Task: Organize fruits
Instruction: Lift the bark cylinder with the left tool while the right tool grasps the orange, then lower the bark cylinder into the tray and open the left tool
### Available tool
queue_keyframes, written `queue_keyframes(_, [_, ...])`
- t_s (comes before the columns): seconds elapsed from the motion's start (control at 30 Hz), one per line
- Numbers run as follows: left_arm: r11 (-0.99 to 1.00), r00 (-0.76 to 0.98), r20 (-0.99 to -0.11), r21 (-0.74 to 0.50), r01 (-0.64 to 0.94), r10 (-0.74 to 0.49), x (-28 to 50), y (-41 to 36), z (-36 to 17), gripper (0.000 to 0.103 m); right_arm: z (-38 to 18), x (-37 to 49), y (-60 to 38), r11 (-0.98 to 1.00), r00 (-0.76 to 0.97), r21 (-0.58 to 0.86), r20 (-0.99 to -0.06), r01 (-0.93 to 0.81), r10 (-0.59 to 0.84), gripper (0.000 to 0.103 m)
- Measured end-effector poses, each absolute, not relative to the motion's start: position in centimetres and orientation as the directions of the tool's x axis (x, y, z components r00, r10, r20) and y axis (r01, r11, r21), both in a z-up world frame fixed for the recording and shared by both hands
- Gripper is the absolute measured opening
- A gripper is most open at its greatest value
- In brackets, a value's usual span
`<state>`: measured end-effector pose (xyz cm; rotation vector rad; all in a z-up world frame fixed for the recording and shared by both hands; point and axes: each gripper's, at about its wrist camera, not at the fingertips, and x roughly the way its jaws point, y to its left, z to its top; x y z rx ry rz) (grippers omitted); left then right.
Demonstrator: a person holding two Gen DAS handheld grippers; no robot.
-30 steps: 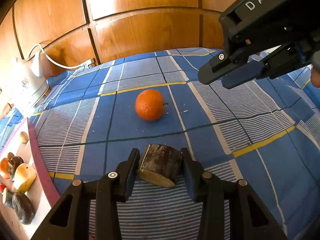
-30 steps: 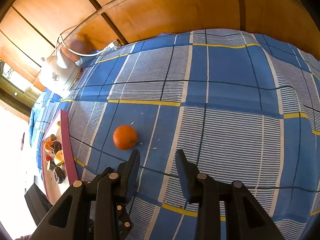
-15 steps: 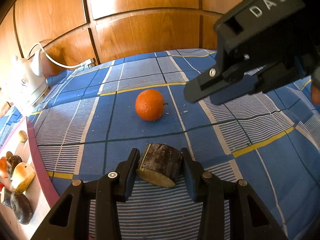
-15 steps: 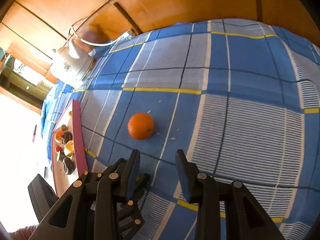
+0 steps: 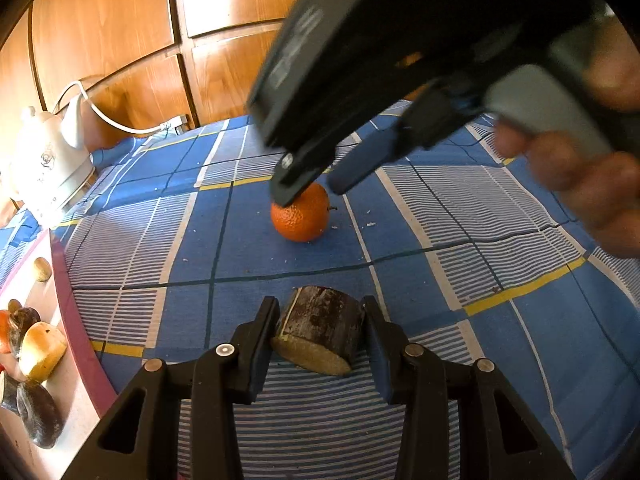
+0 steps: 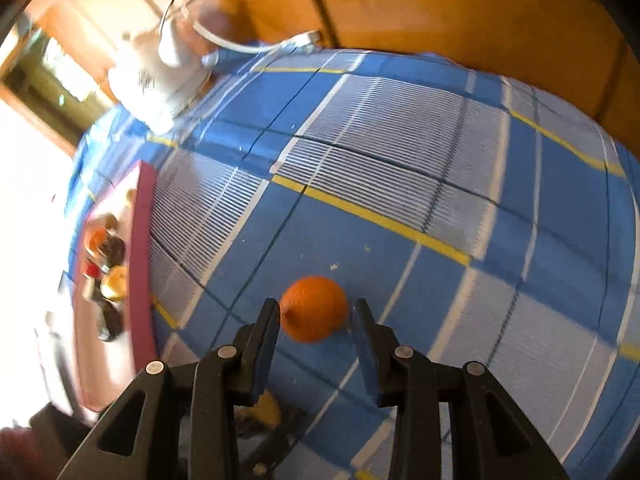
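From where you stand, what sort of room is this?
Probably a home kitchen or dining room. A blue checked tablecloth covers the table, a white electric kettle with its cord stands by wood-panelled cabinets, and an orange lies loose on the cloth.

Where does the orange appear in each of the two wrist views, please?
Left wrist: orange at centre, partly behind the right hand-held gripper.
Right wrist: orange low centre, between that gripper's fingertips.
Shared landmark: white kettle, at upper left in both.
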<state>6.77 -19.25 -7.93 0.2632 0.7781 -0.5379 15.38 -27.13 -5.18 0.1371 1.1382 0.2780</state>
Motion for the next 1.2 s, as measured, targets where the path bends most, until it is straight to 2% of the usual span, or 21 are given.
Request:
queue_keyframes(0.13, [0.835,0.587,-0.724,0.028,0.550,-0.363,6.9,-19.2,-8.0,0.042,-6.0,16.6,-25.7,0.953,0.357,0.219,-0.890,-0.208,0.282,0.042])
queue_keyframes(0.3, [0.835,0.586,-0.724,0.023,0.550,-0.365,7.0,-19.2,-8.1,0.042,-6.5,16.3,-24.8,0.952,0.349,0.171,-0.902,-0.255,0.255,0.039])
queue_keyframes(0.73, [0.836,0.583,-0.727,0.024,0.548,-0.362,7.2,-19.0,-8.2,0.042,-6.5,9.9,-29.7,0.987,0.413,0.055,-0.903,-0.154,0.115,0.039])
queue_keyframes(1.03, [0.852,0.523,-0.768,-0.054,0.521,-0.369,7.7,-18.4,-7.0,0.041,-6.8,10.3,-29.8,0.985,0.434,0.057,-0.893,-0.162,0.123,0.039])
queue_keyframes(1.2, [0.845,0.554,-0.729,-0.063,0.530,-0.402,6.0,-17.6,-4.6,0.042,-6.8,10.4,-29.2,0.984,0.443,0.032,-0.890,-0.173,0.107,0.039])
